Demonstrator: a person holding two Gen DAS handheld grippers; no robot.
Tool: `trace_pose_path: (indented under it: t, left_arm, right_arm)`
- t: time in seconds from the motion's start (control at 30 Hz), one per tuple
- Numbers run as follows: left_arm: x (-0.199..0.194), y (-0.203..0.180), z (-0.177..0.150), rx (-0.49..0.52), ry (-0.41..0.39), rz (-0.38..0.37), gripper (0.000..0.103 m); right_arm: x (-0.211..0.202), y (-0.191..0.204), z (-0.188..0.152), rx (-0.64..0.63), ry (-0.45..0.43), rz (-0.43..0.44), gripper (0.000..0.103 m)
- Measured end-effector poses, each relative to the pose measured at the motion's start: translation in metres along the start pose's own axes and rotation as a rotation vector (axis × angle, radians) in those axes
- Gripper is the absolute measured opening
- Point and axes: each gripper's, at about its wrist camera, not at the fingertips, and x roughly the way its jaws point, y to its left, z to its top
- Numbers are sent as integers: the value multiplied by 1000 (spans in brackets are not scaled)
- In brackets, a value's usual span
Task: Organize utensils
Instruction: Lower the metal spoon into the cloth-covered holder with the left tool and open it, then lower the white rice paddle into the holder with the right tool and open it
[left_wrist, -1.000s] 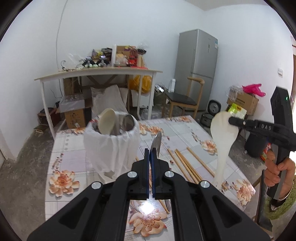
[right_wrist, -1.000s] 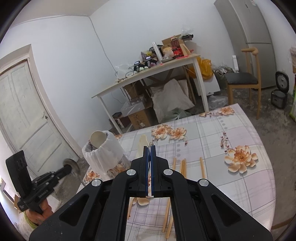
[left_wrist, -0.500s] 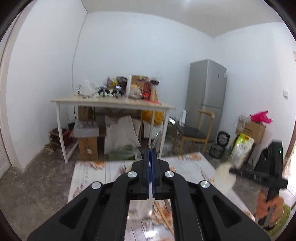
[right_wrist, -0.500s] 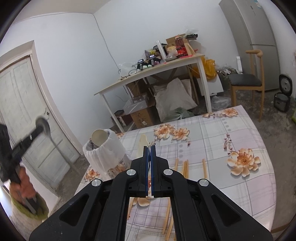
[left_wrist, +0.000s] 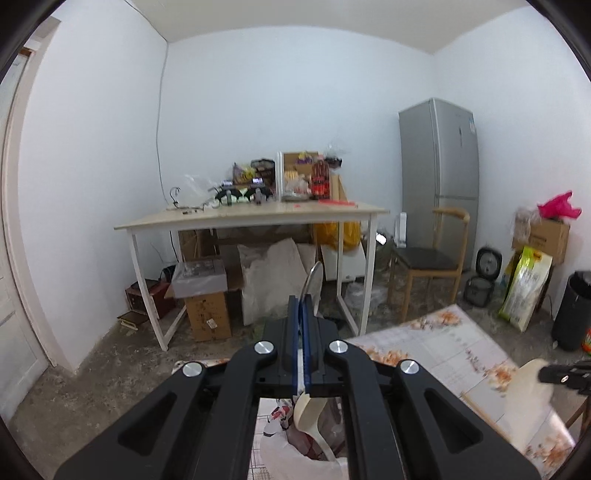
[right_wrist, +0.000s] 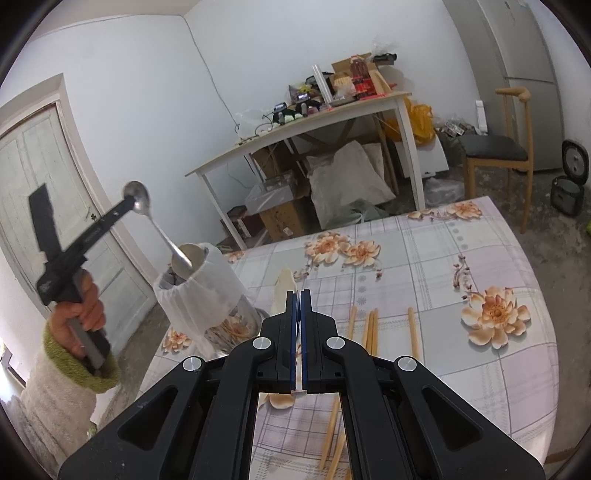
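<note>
1. left wrist view: the left tool (left_wrist: 300, 354) is clamped on a metal spoon (left_wrist: 312, 281), bowl up toward 12 o'clock. the utensil holder (left_wrist: 295, 454) sits directly beneath at 6 o'clock, with a cream spatula (left_wrist: 308, 410) already inside.
2. right wrist view: the right tool (right_wrist: 297, 339) is pinched on a white rice paddle (right_wrist: 282, 291), which is not yet stowed. at 9 o'clock, the spoon's handle tip reaches the holder's mouth. several wooden chopsticks (right_wrist: 371, 328) are left loose on the desk (right_wrist: 480, 258) at 5 o'clock, so i judge the task partly done.
</note>
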Motion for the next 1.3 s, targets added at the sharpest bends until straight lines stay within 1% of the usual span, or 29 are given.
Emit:
trace_pose_path:
  t: [0.13, 0.3, 0.53, 0.73, 0.83, 0.9, 0.93, 1.07, 1.1, 1.17, 1.3]
  left_arm:
    - [17, -3, -14, 9, 25, -7, 1]
    - [27, -11, -30, 51, 56, -6, 1]
    - [35, -19, -40, 101, 112, -9, 2]
    - [40, -18, -44, 82, 168, -53, 6]
    - [40, -16, -45, 61, 179, -70, 10]
    - [37, -14, -45, 45, 179, -86, 19]
    - [36, -13, -45, 36, 180, -92, 26]
    - [29, -8, -44, 12, 175, -98, 32]
    - [24, -5, -43, -3, 165, -99, 34]
    - [13, 2, -41, -40, 146, -104, 43]
    - [-14, 17, -43, -97, 111, -93, 57]
  right_arm:
    - [7, -4, -1, 7, 15, -3, 0]
    - [11, -6, -3, 9, 28, 3, 0]
    - [12, -4, -4, 7, 35, 9, 0]
    - [11, -4, -3, 9, 34, 9, 0]
    - [11, -5, -3, 8, 33, 10, 1]
    - [10, -5, -3, 8, 33, 8, 1]
    - [10, -5, -3, 7, 32, 8, 1]
    - [6, -2, 0, 1, 23, 4, 1]
    - [4, -1, 1, -2, 19, 2, 1]
    - [-1, 3, 4, -12, 4, 1, 1]
    - [-12, 13, 18, -32, -42, 13, 1]
